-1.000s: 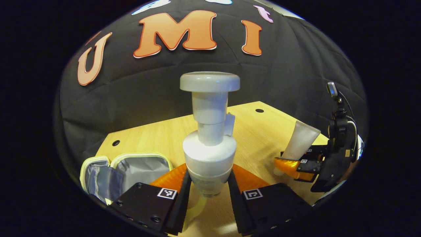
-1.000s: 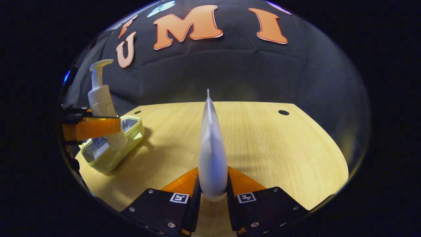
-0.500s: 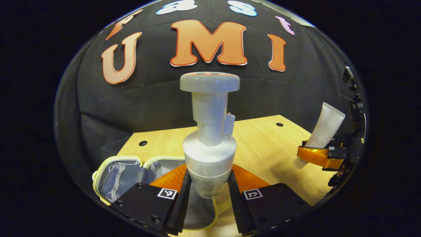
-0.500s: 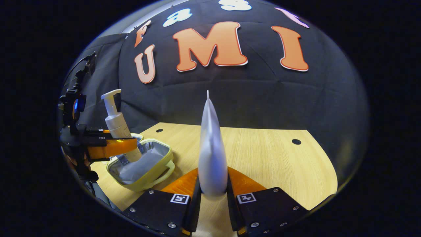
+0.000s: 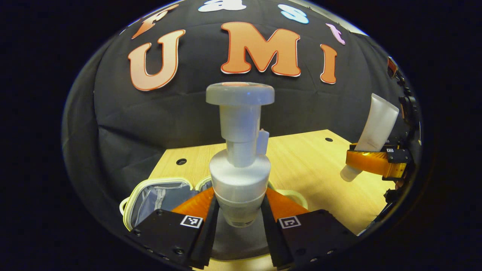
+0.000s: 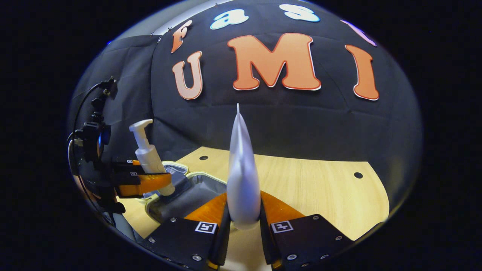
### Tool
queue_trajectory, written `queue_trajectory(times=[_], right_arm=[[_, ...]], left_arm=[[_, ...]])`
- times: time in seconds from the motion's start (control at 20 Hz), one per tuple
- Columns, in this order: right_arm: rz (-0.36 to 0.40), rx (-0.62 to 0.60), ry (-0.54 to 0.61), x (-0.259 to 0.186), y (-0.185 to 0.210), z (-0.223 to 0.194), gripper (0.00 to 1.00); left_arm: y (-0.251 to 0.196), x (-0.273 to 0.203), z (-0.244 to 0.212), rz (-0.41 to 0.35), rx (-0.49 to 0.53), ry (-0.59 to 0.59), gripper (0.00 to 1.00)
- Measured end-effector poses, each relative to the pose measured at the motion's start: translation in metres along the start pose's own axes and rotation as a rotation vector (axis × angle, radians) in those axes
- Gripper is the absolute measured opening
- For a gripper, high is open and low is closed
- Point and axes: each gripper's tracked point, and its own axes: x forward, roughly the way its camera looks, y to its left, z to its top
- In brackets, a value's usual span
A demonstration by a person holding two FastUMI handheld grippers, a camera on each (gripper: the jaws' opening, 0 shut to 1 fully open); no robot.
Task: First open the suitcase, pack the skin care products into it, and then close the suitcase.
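Your left tool [image 5: 238, 210] is clamped on the pump bottle [image 5: 240, 165], both fingers pressed against its lower body, and the bottle stands upright in the grip with its pump head at the top. Your right tool [image 6: 243, 220] is clamped on the tube [image 6: 241, 169], which points straight up along the fingers, its flat crimped end uppermost.

The case [image 5: 158, 194] lies open on the surface [image 5: 301, 165], its grey lining showing. In the left gripper view it sits directly under and just beyond the bottle's base, so the bottle hangs over the opening. The right gripper view agrees: the left tool [image 6: 145, 182] holds the bottle [image 6: 150, 160] above the near half of the case [image 6: 188, 194], base down, apart from the lining as far as I can judge.

So the left hand is the nearer one, and the drop is straight down. The bottle's long axis is vertical while the case is shallow; you will likely need to tip it over so it lies flat, or the lid may not close later. The tube in your right tool [image 5: 372, 163] is off to the right of the case and raised above the surface; bring it in once the bottle is down.
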Motion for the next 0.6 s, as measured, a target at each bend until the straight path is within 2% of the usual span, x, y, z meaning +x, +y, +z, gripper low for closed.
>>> queue_trajectory(times=[0.2,0.45,0.6], right_arm=[[0.033,0.055,0.06,0.02,0.047,-0.022,0.38],[0.015,0.093,0.136,0.047,0.071,-0.053,0.39],[0.009,0.081,0.172,0.056,0.074,-0.065,0.39]], left_arm=[[0.025,0.009,-0.034,-0.049,-0.006,0.097,0.59],[0.03,0.034,-0.072,-0.139,0.01,0.224,0.6],[0.033,0.048,-0.094,-0.161,-0.01,0.321,0.59]])
